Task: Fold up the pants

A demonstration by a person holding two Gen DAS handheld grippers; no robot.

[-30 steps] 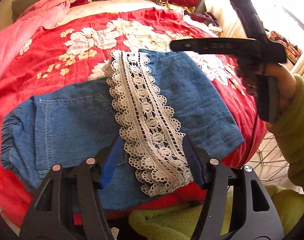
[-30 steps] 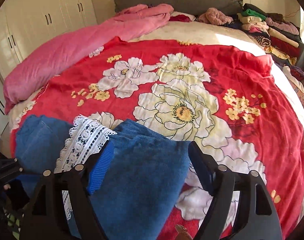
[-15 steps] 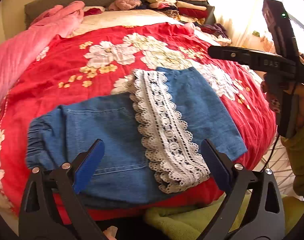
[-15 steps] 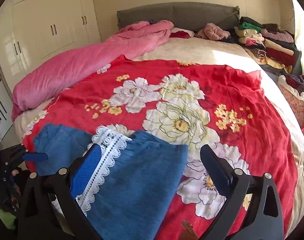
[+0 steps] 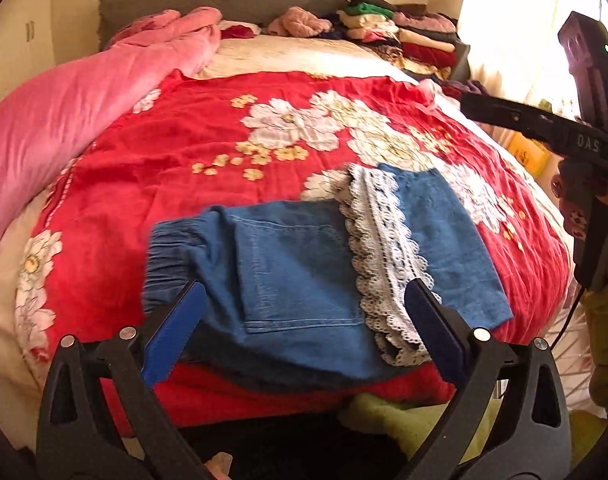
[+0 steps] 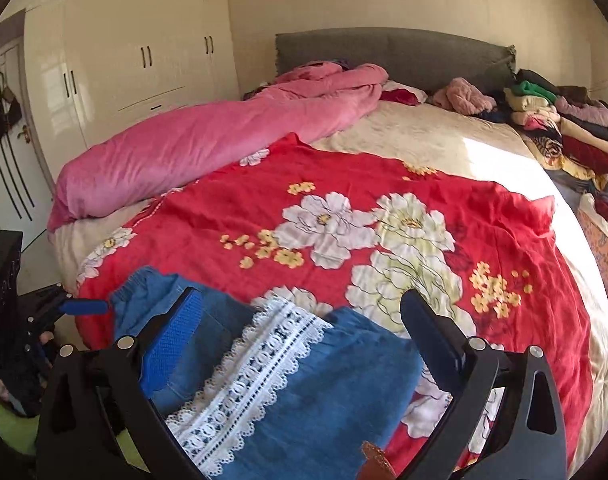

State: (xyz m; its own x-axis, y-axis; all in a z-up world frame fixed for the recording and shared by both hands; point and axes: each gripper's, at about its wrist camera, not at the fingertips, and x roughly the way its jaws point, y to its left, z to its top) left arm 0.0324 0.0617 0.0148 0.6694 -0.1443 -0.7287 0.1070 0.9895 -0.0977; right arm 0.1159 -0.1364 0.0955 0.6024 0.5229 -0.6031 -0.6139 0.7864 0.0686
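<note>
Blue denim pants (image 5: 304, 272) with a white lace hem band (image 5: 384, 256) lie folded on the red floral bedspread (image 5: 207, 144) near the bed's front edge. The leg end is laid back over the seat, the elastic waist at the left. My left gripper (image 5: 304, 328) is open and empty, hovering just in front of the pants. My right gripper (image 6: 299, 332) is open and empty above the pants (image 6: 304, 392); its body shows at the right of the left wrist view (image 5: 584, 144). The lace band (image 6: 255, 376) runs between its fingers.
A rolled pink blanket (image 6: 207, 144) lies along the bed's left side. Stacks of folded clothes (image 6: 560, 128) sit at the head on the right, by the grey headboard (image 6: 392, 52). White wardrobes (image 6: 135, 56) stand at left. A green cloth (image 5: 420, 424) lies below the bed edge.
Both grippers have pulled back and up from the pants, and their jaws have opened wider. The pants stay folded on the bedspread.
</note>
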